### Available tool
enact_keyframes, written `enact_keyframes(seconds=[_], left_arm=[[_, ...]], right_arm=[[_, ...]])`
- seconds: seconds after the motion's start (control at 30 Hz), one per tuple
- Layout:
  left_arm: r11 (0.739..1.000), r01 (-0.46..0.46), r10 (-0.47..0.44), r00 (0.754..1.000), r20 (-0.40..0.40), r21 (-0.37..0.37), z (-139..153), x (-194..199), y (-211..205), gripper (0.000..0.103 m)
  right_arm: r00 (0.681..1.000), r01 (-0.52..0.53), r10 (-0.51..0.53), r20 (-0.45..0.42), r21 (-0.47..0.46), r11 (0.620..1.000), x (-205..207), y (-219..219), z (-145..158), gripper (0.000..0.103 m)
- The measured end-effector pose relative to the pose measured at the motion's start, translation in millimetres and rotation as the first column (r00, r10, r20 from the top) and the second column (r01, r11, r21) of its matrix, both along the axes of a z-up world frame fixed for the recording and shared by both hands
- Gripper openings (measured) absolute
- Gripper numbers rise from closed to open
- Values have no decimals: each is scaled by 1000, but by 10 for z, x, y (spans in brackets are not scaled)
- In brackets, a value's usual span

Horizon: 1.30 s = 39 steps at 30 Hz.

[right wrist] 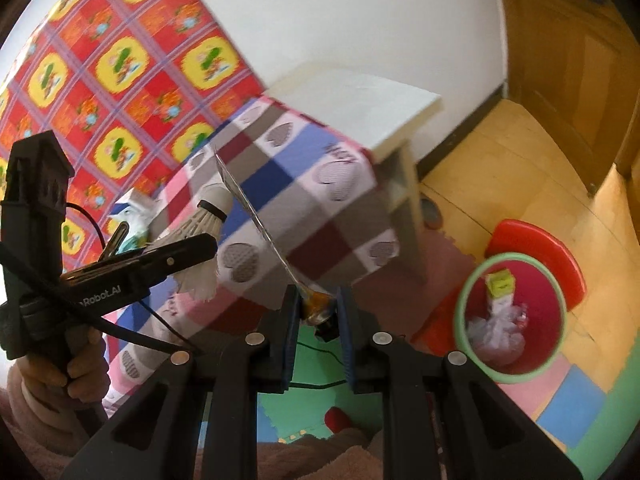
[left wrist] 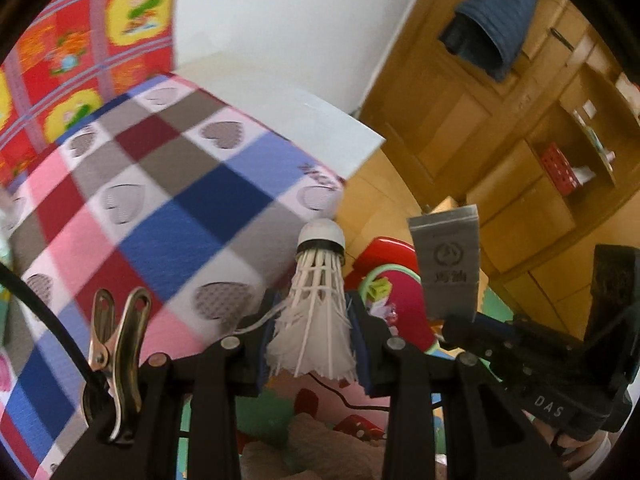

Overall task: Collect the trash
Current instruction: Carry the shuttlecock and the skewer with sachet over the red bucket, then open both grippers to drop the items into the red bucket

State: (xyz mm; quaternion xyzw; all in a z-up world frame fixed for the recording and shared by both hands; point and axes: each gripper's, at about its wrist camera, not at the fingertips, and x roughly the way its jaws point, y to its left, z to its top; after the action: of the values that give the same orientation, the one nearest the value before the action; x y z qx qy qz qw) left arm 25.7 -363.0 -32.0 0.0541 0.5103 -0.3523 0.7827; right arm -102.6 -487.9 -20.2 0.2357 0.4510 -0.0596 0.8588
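Observation:
My left gripper (left wrist: 316, 320) is shut on a white feather shuttlecock (left wrist: 318, 296), cork end pointing up and away. In the right wrist view the same left gripper (right wrist: 196, 252) shows at the left with the shuttlecock (right wrist: 202, 222). My right gripper (right wrist: 318, 308) is shut on the lower end of a flat silver foil packet (right wrist: 252, 212), seen edge-on. The left wrist view shows that packet (left wrist: 448, 264) face-on, with the right gripper (left wrist: 460, 326) below it. A red bin with a green rim (right wrist: 466, 292) stands on the floor at the right and holds crumpled paper (right wrist: 496, 334) and a small yellow-green box (right wrist: 499, 283).
A table under a checkered heart-print cloth (right wrist: 304, 200) stands close in front, its white top (right wrist: 360, 108) bare at the far end. A red stool (right wrist: 536, 244) is behind the bin. Coloured foam mats (right wrist: 572, 404) cover the floor. Wooden cabinets (left wrist: 520, 160) line the right.

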Motion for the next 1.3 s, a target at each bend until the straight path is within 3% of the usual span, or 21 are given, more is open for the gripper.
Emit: enact_keyframes(seconds=[0.53, 1.3], left_arm=[[976, 216, -214, 975, -61, 27, -581, -433, -1310, 34], [906, 404, -379, 906, -187, 123, -1945, -889, -2459, 35]], right_arm=[[978, 190, -190, -85, -12, 982, -593, -946, -460, 19], [901, 366, -362, -238, -26, 930, -1018, -1765, -1783, 19]])
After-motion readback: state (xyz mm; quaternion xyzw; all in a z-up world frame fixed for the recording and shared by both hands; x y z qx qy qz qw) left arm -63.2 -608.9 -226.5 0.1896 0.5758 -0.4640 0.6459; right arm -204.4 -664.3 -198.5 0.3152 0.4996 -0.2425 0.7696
